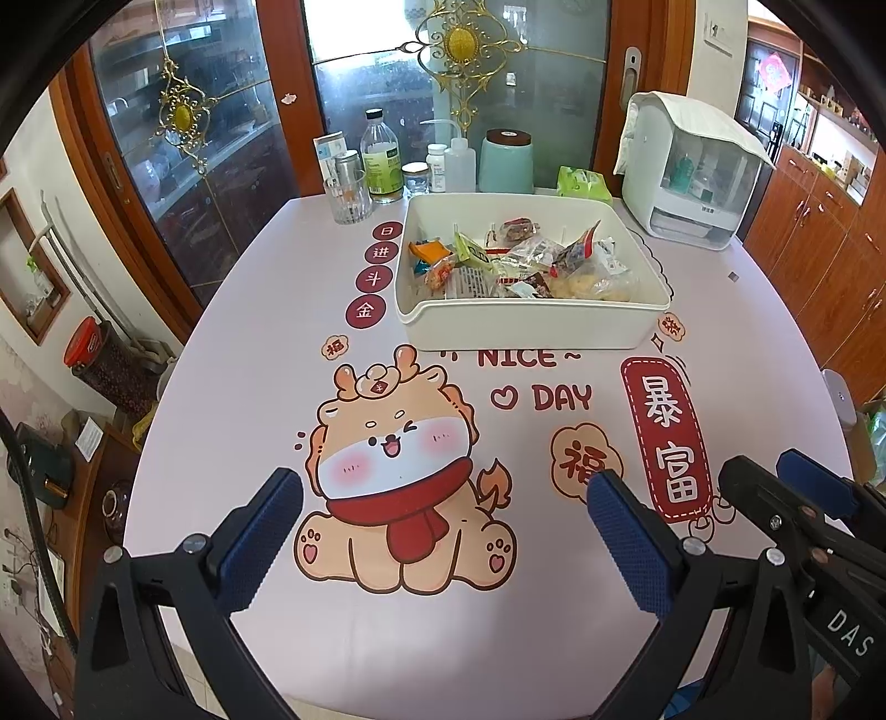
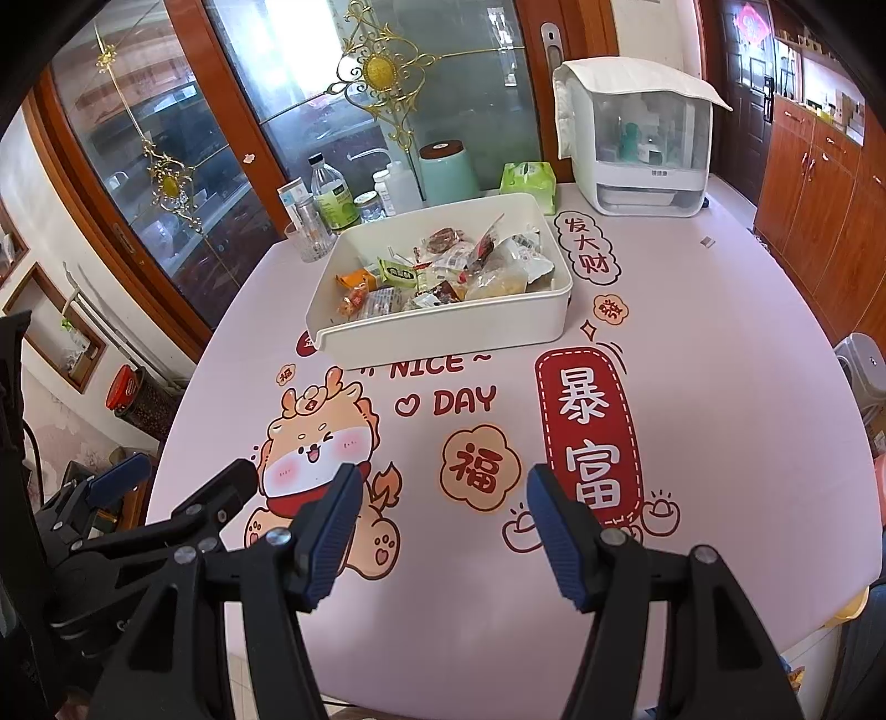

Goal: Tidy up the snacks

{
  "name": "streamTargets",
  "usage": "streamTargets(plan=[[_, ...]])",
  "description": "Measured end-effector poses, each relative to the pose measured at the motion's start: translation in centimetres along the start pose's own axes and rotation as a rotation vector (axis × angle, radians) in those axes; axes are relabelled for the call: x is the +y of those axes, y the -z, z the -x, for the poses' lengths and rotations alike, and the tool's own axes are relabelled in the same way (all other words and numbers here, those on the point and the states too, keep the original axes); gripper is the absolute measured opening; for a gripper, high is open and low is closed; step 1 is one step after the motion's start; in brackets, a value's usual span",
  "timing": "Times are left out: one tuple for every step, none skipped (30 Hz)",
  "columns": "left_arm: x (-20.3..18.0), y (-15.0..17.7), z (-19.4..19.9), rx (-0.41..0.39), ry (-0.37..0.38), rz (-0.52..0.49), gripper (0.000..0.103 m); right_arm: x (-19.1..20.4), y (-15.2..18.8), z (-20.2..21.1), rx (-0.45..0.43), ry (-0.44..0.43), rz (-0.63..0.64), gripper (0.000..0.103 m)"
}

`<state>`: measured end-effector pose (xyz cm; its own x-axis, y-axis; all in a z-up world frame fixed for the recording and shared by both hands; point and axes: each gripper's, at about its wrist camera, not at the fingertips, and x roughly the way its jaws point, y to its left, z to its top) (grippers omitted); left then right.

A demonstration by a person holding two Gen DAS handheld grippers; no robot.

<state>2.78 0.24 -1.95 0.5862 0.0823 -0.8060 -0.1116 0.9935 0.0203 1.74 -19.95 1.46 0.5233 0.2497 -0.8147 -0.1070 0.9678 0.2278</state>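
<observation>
table: a pale pink table with a cartoon dragon print and red lettering filled most of both views
snack bin: a white rectangular bin sat on the table in the upper middle of the left wrist view, and slightly left of centre in the upper half of the right wrist view
snacks: a loose pile of wrapped snacks lay inside the bin, among them an orange packet at the pile's left edge and clear bags of pale pieces toward the right
left gripper: the left gripper hung above the table in the lower part of its own view, its blue-padded fingers spread wide with nothing between them, only the dragon print showing through the gap
right gripper: the right gripper hung above the table in the lower part of its own view, its blue-padded fingers spread apart and empty, well short of the bin
behind the bin: bottles and jars, a clear glass, a mint green canister and a green packet stood along the far edge of the table
upper right: a white countertop appliance with a cloth draped over its top stood on the table's far right corner
background: glass doors with gold ornaments in wooden frames rose behind the table
</observation>
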Motion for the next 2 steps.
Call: streamTargets(plan=[[-0.04, 0.05, -0.08, 0.002, 0.0, 0.0, 0.102, -0.01, 0.01, -0.02, 0.001, 0.0, 0.0, 0.062], [0.0, 0.13, -0.1, 0.003, 0.001, -0.001, 0.102, -0.01, 0.04, -0.01, 0.001, 0.0, -0.002, 0.062]])
